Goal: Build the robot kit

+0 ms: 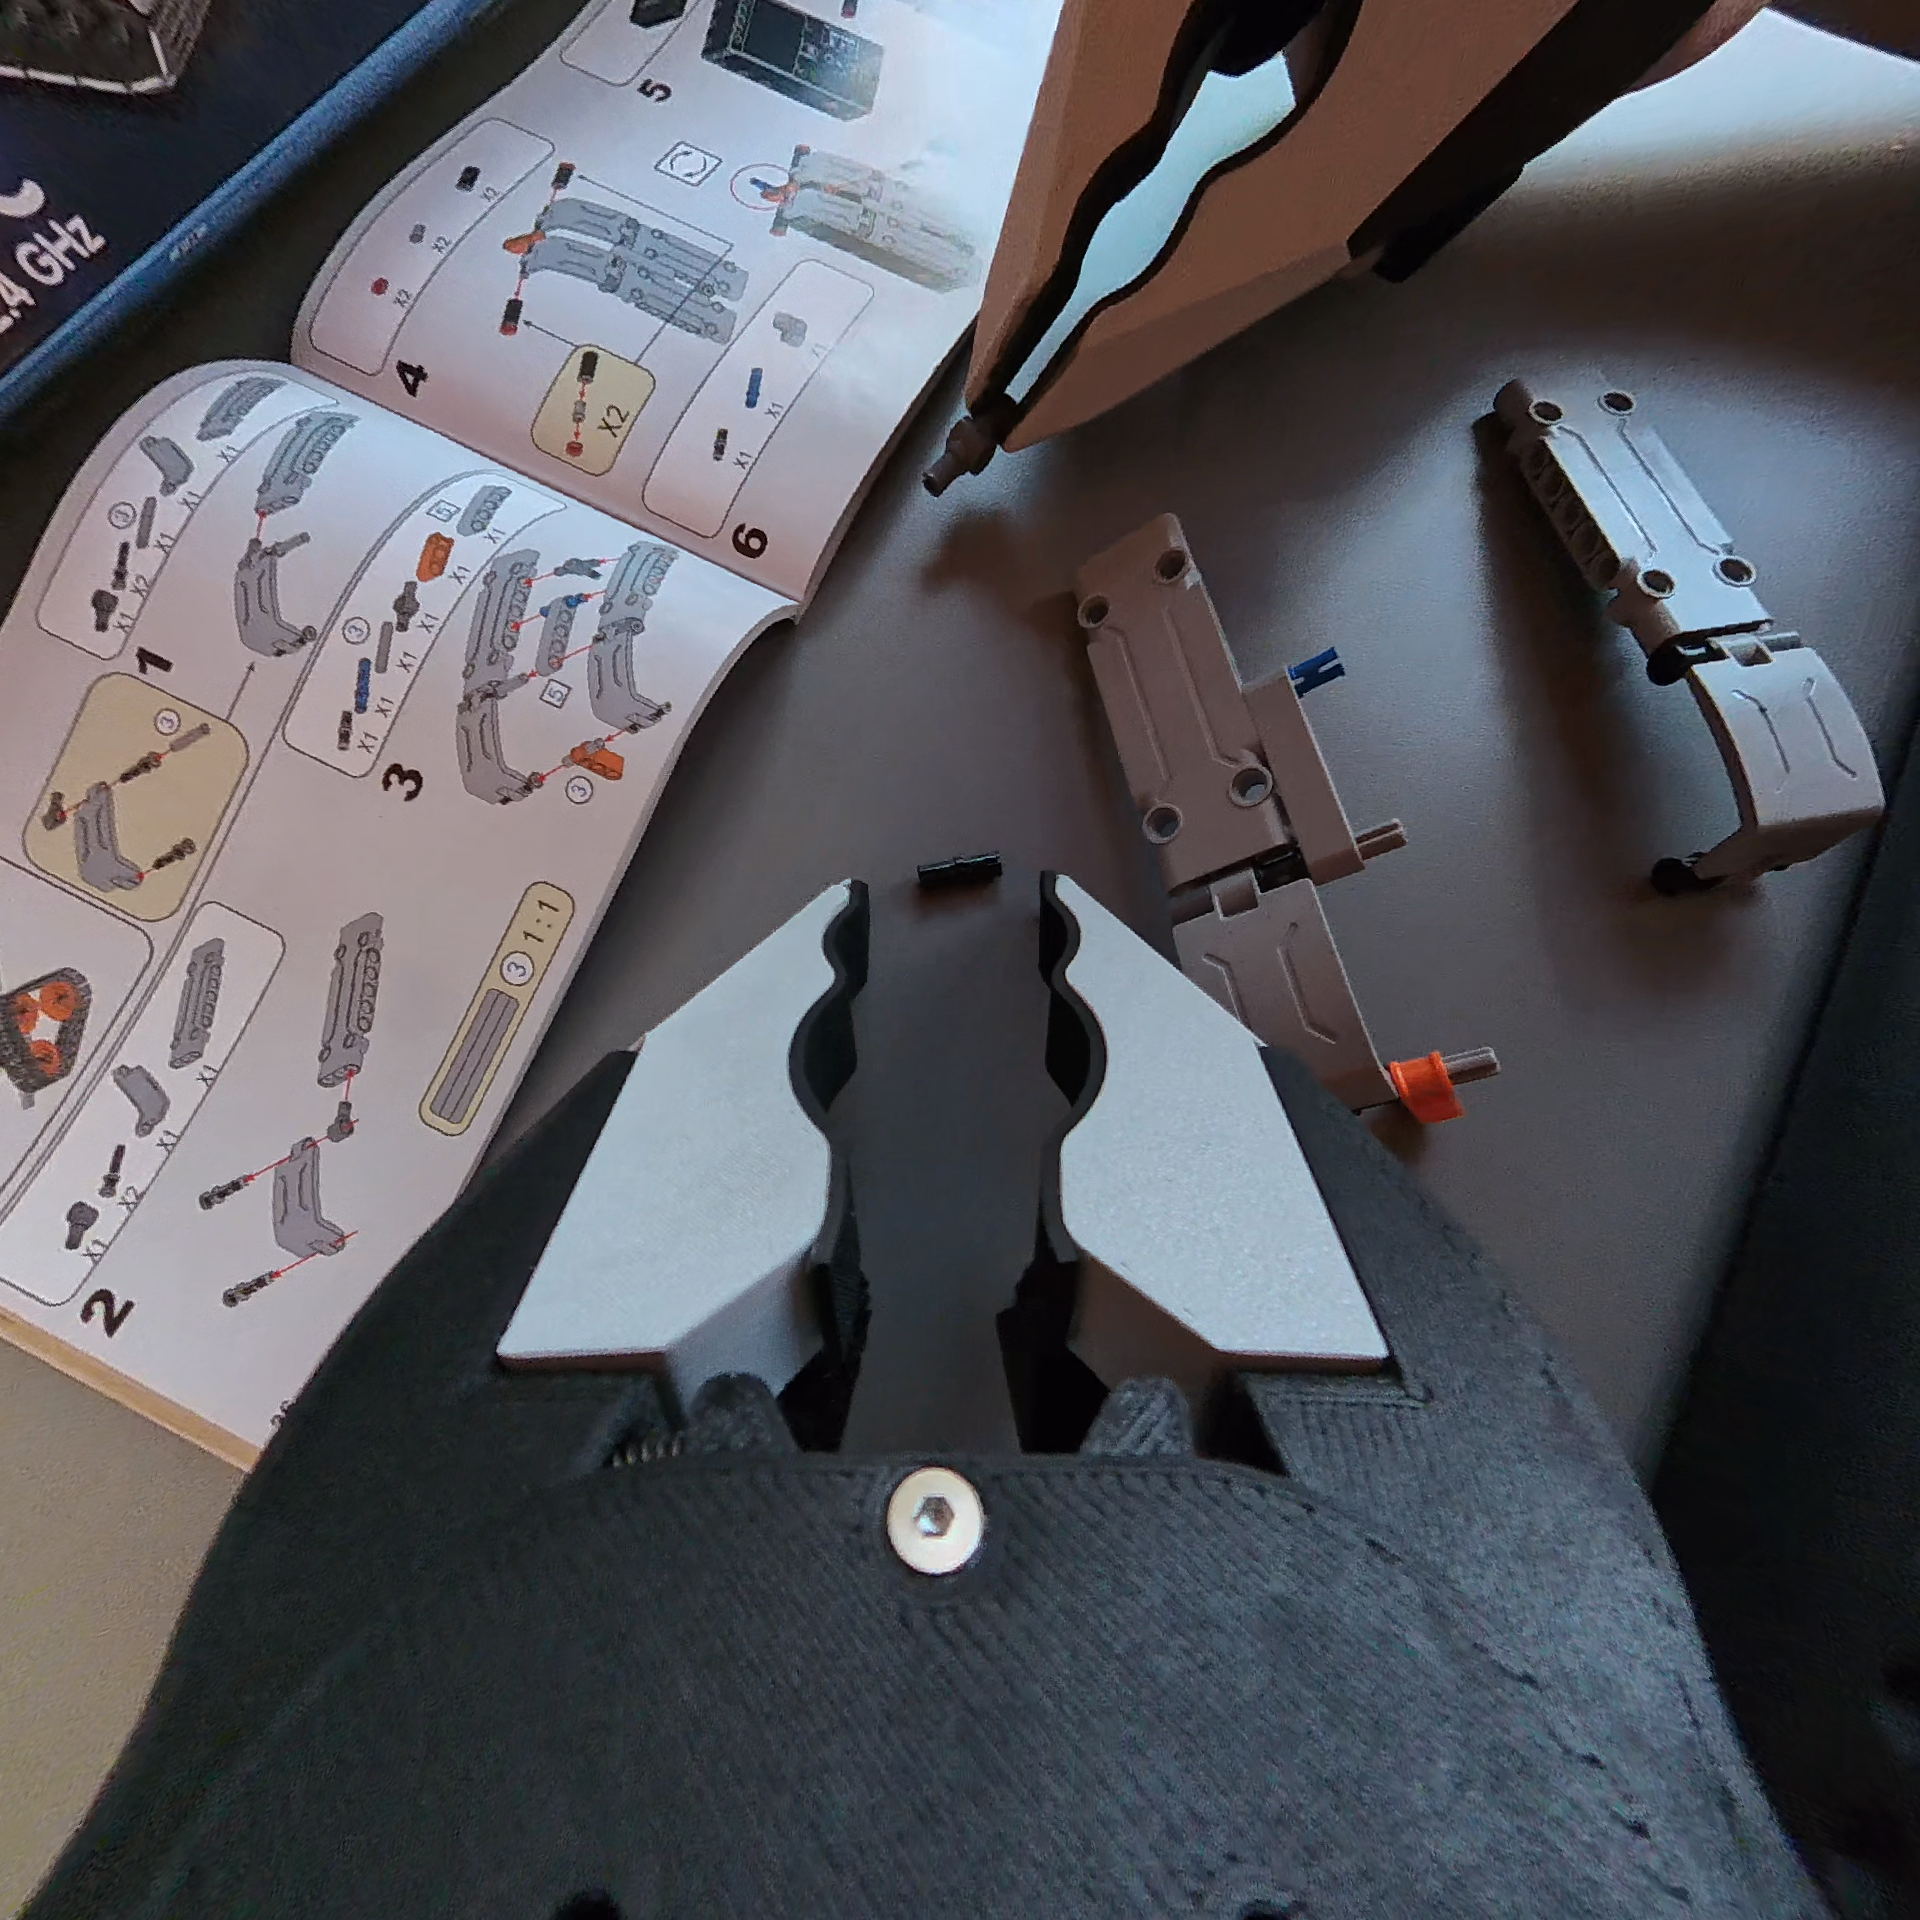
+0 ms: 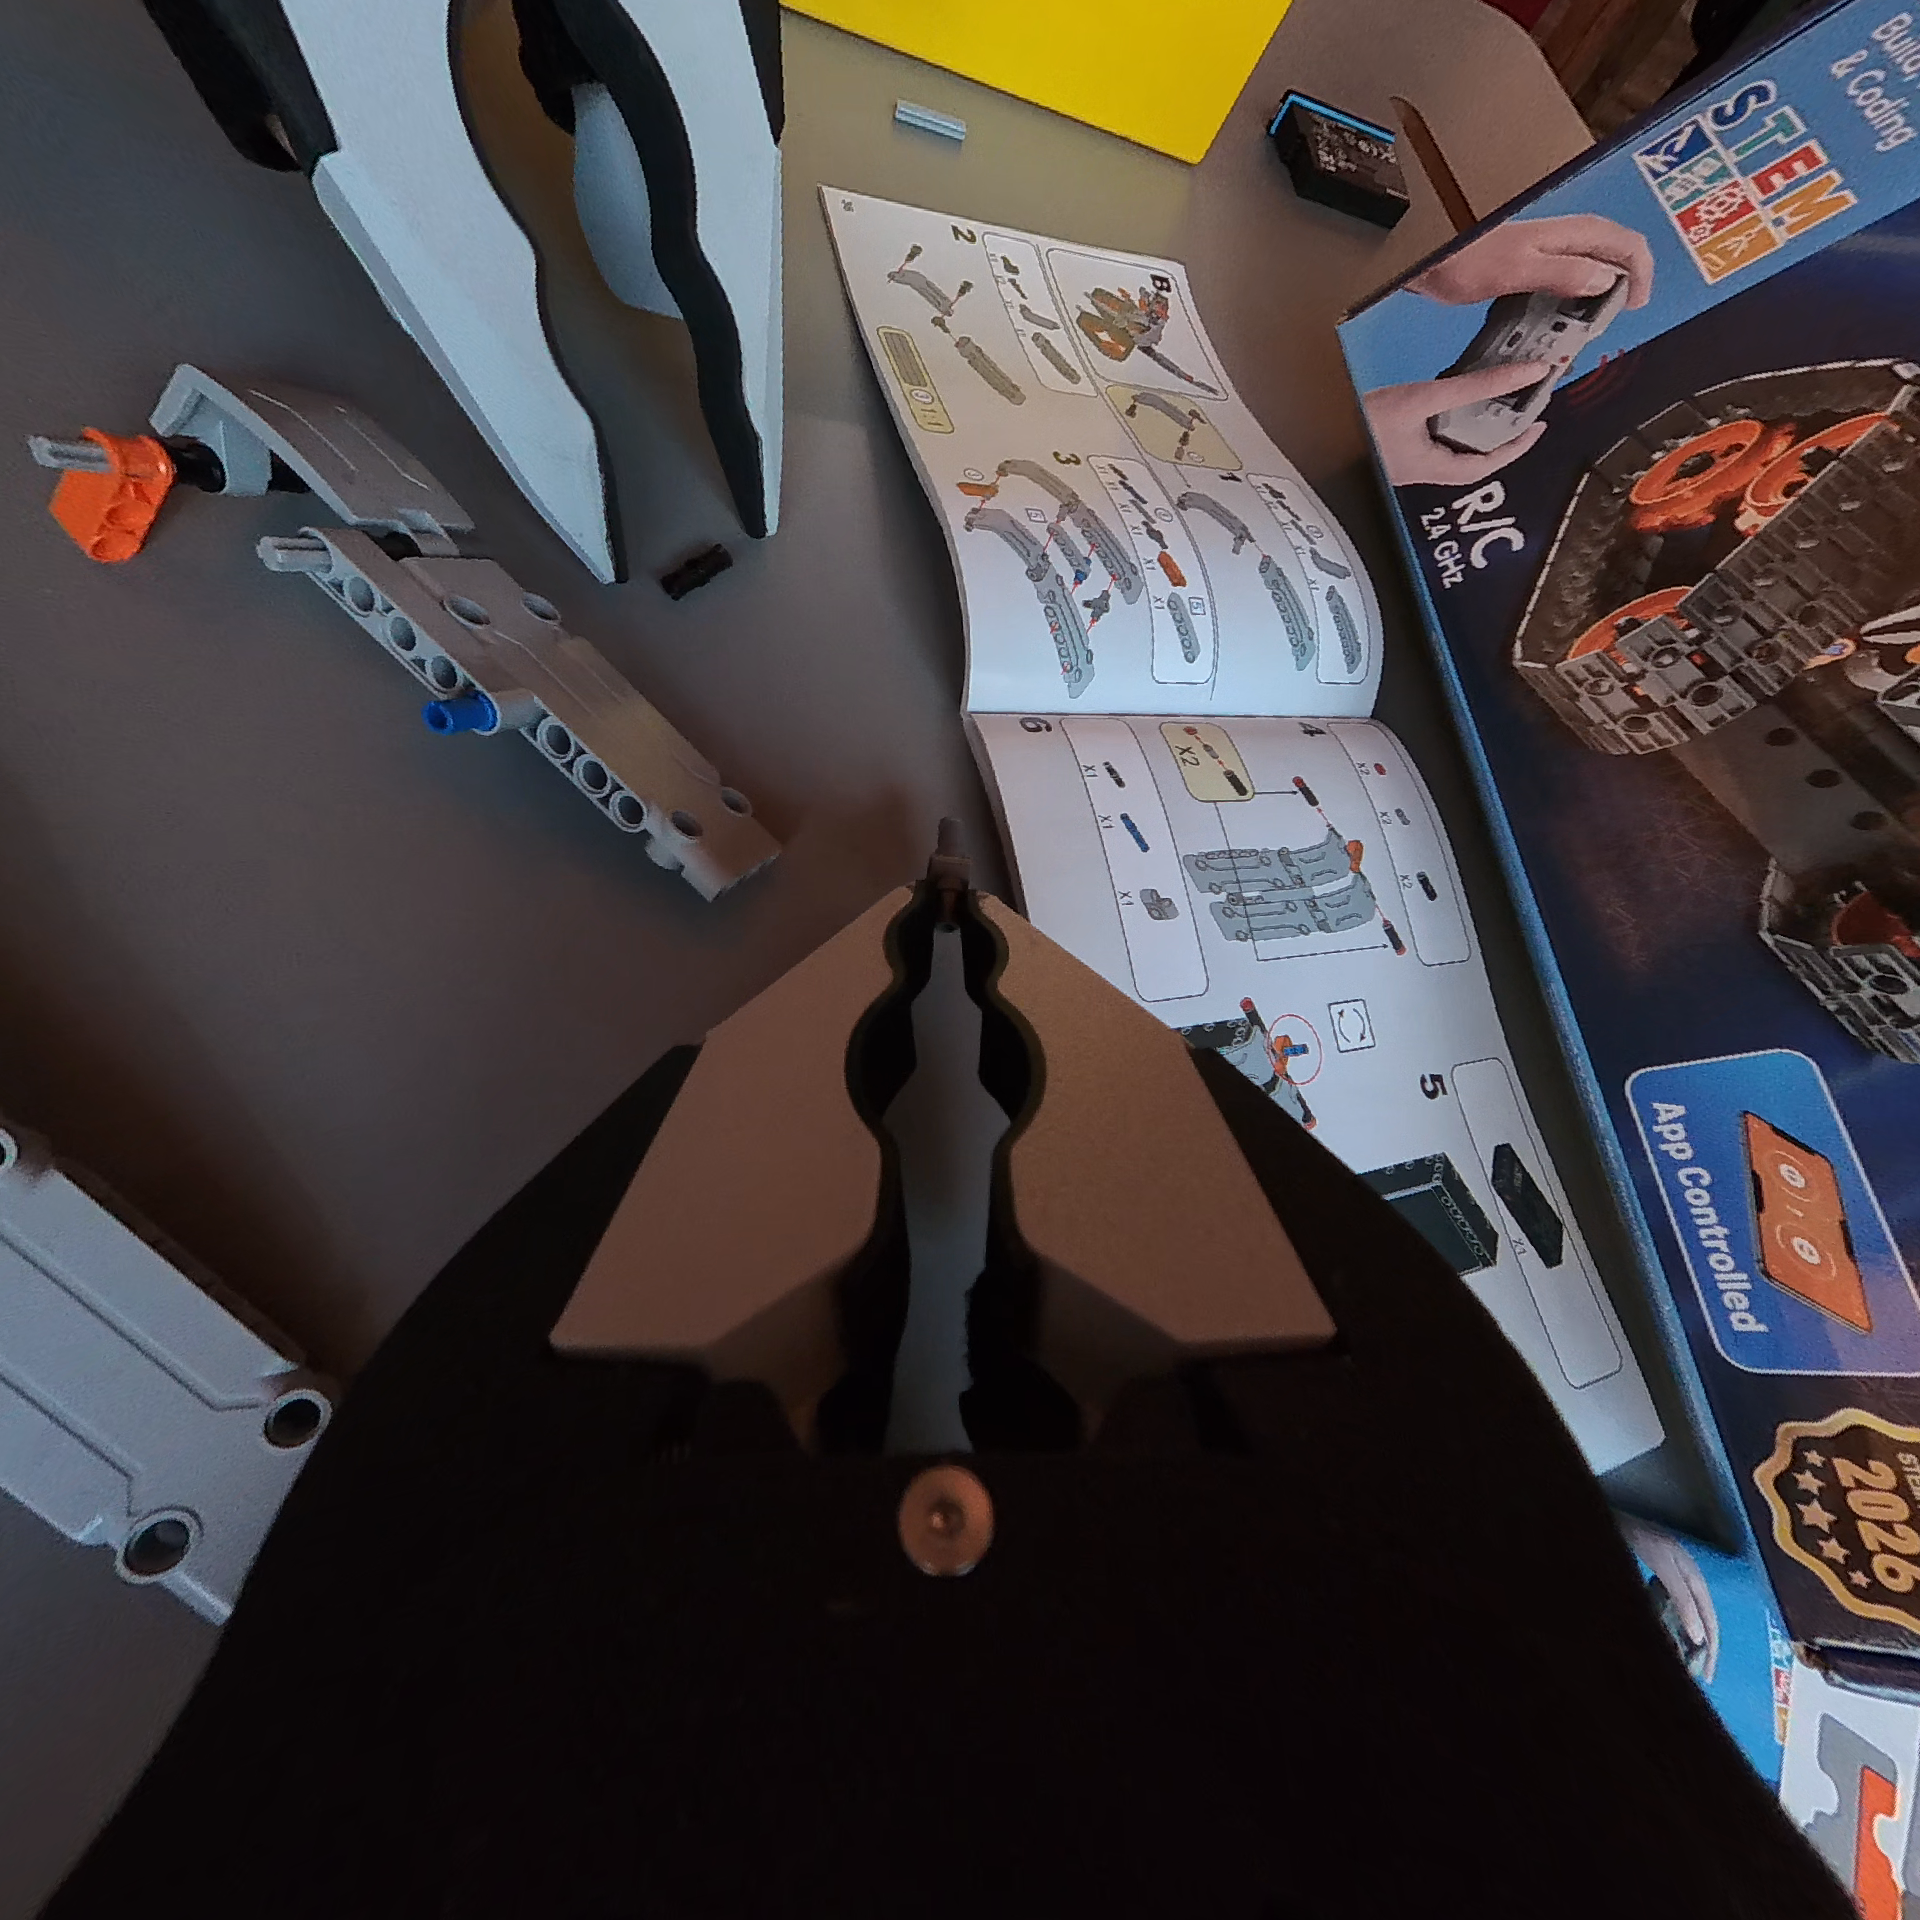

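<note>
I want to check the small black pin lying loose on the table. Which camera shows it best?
The left wrist view: the black pin lies unobstructed just ahead of the open left gripper, sharp against the grey table. The right wrist view shows it smaller and farther off, beside that gripper's fingertips.

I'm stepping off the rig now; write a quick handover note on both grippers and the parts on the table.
Left gripper: open, empty, tips just short of a small black pin lying on the grey table.
Right gripper: shut on a small grey pin, held beside the open instruction booklet.
Grey beam assembly with blue pin and orange connector lies right of the left gripper; a second grey assembly lies farther right. Both look partly built; the black pin is loose.
</note>
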A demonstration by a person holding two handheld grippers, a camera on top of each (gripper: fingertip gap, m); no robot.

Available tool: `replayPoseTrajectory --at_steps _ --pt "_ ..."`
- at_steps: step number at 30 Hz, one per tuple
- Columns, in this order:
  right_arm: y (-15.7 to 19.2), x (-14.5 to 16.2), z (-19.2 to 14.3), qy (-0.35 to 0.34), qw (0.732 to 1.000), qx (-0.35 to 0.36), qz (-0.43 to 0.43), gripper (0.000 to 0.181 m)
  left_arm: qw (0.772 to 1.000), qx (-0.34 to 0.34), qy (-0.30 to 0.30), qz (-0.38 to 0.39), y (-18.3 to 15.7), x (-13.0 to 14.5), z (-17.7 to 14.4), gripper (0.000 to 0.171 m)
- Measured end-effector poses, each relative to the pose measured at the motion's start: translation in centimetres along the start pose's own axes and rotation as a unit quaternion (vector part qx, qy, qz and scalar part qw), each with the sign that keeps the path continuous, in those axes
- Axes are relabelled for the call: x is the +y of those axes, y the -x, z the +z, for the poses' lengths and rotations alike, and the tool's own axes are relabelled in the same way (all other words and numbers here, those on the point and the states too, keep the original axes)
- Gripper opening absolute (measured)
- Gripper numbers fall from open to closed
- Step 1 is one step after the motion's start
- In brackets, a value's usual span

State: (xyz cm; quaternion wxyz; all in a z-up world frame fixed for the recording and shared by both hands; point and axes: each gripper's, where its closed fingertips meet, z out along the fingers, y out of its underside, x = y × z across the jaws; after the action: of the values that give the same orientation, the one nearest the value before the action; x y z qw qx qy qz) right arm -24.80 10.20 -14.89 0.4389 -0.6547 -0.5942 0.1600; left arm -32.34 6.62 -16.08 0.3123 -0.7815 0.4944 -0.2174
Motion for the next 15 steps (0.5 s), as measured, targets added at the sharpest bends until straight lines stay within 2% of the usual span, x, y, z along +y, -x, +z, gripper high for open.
replayPoseTrajectory --at_steps 15 --pt "-0.2 0.1 0.0 0.0 1.0 0.005 -0.007 0.003 0.999 0.039 -0.001 -0.014 -1.2 -0.1 -0.2 0.016"
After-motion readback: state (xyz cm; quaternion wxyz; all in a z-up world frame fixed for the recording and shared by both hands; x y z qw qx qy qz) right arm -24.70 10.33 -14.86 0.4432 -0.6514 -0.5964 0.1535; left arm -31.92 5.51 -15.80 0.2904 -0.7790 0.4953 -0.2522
